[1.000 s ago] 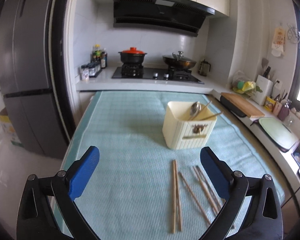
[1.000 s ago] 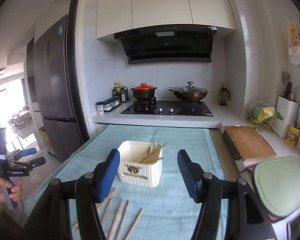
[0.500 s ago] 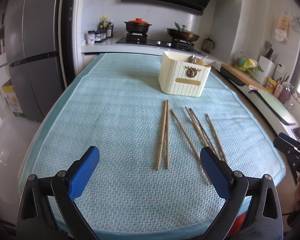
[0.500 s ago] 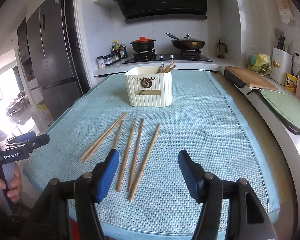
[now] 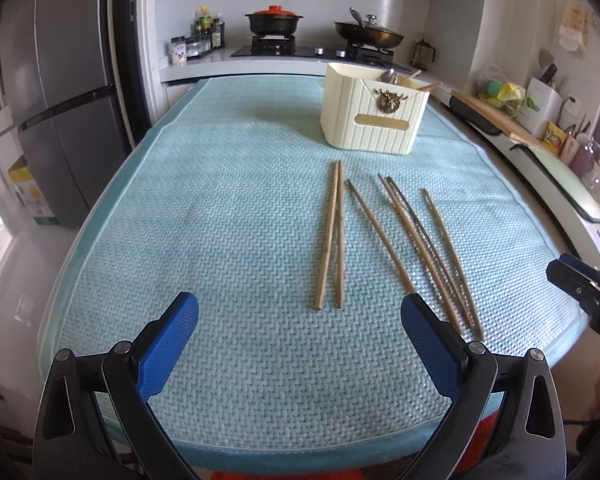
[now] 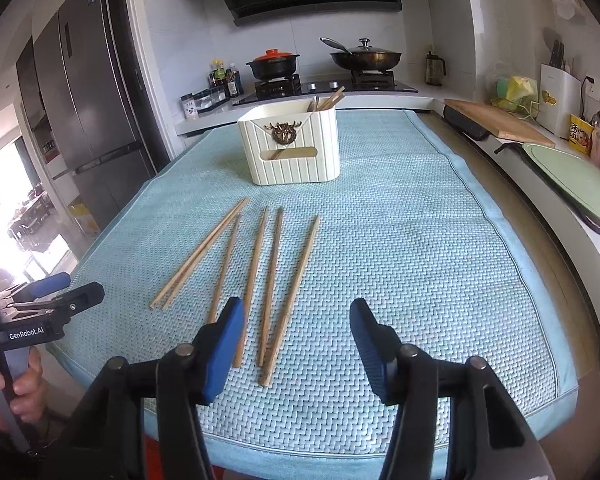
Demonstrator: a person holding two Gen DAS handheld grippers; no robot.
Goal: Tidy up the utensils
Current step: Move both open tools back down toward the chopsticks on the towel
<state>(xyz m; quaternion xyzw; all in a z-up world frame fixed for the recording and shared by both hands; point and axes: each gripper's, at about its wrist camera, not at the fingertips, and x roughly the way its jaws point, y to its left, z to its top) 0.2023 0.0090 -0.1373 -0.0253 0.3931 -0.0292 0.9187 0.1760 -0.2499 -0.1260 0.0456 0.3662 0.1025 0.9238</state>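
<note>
A red-lidded pot (image 6: pixel 273 65) and a lidded pan (image 6: pixel 366 57) are sitting on the stove (image 6: pixel 324 86), a grey fridge (image 6: pixel 96 96) standing left

Mat (image 5: pixel 220 240) left half free; holder (image 6: pixel 290 152) blocks rear.

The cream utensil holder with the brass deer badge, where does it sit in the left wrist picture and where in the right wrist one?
Left wrist view: cream utensil holder is upper right of centre, beyond the chopsticks.
Right wrist view: it is just left of centre, upper half.
Shared landmark: the red-lidded pot on the stove behind.
</note>
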